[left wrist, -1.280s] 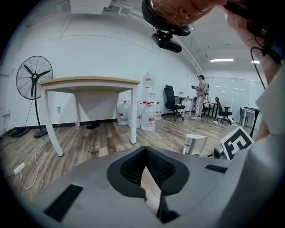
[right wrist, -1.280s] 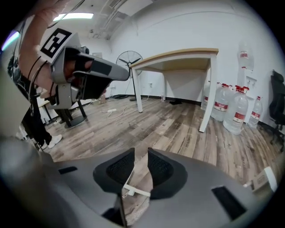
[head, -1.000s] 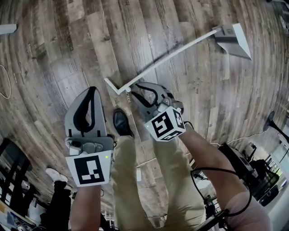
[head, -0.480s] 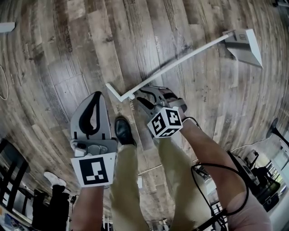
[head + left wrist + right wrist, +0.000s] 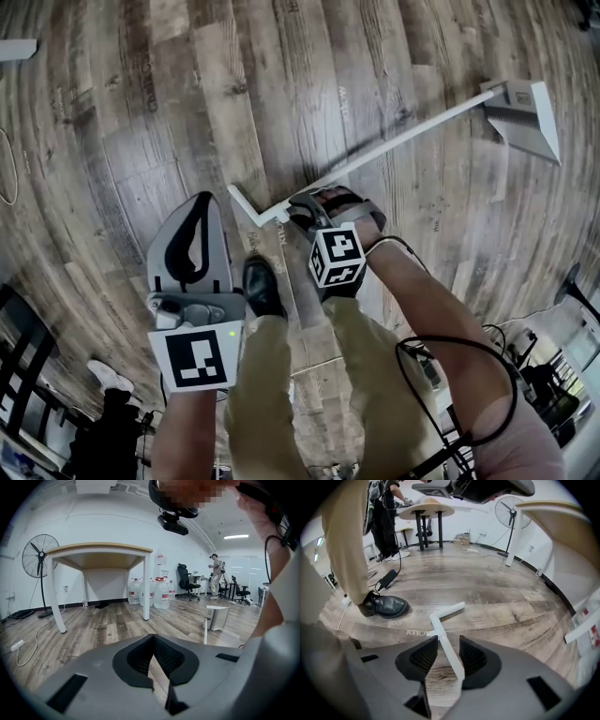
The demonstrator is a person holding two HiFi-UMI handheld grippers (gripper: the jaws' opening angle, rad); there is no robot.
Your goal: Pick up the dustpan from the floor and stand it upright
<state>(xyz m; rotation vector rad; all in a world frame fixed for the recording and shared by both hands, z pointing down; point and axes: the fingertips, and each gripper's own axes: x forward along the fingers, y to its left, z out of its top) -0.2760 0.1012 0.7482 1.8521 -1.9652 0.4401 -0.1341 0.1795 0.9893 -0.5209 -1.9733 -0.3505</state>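
Note:
The white dustpan lies on the wood floor, its pan [image 5: 527,117] at the upper right. Its long handle [image 5: 394,141] slants down-left to a bent grip end [image 5: 246,202]. My right gripper [image 5: 302,208] straddles the handle just behind that bend. In the right gripper view the handle [image 5: 450,611] runs slantwise between the jaws of the right gripper [image 5: 448,638], which stand wider than the handle, open. My left gripper [image 5: 201,202] hovers to the left of the handle end, shut and empty; its tips meet in the left gripper view [image 5: 152,638], where the pan [image 5: 217,617] shows at the right.
The person's black shoe [image 5: 262,287] stands between the grippers, close to the handle end [image 5: 386,605]. A wooden table [image 5: 101,550], a standing fan [image 5: 40,550] and water bottles [image 5: 159,592] are ahead of the left gripper. A thin cable [image 5: 9,173] lies at the far left.
The right gripper's jaws have narrowed around the handle and it has turned over it. The left gripper has hardly moved. The dustpan keeps its place on the floor.

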